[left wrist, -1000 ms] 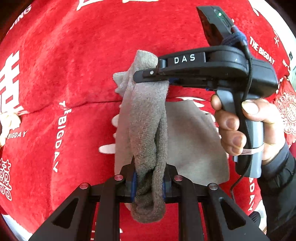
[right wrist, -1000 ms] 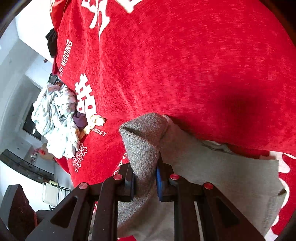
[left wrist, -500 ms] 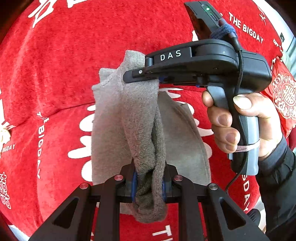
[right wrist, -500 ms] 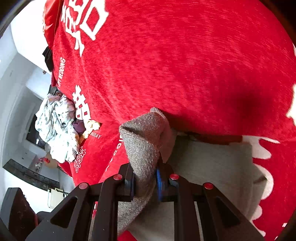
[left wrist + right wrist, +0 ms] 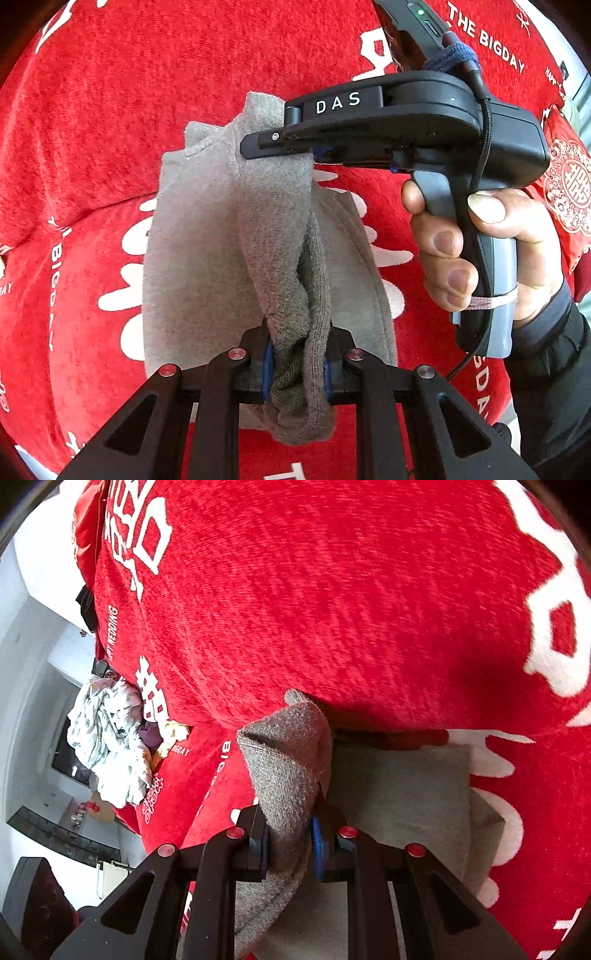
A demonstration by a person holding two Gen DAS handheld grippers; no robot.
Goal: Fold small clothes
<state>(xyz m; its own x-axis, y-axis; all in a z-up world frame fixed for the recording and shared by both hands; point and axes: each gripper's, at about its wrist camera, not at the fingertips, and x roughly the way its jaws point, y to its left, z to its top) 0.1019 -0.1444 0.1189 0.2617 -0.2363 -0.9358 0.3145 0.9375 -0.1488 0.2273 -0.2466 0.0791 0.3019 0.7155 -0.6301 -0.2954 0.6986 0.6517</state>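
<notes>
The left gripper is clamped tight on a bunched edge of the grey garment, its blue pads pressed into the knit with no gap. From there the cloth runs forward and up to the right gripper, which pinches the far edge the same way, held in a hand. Beyond and beneath both lies the red cover, with a pile of pale clothes far left of the right gripper.

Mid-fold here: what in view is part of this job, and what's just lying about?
In the job:
- grey garment
- left gripper, shut on it
- right gripper, shut on it

Lying about:
- red blanket underneath
- pale crumpled clothes pile
</notes>
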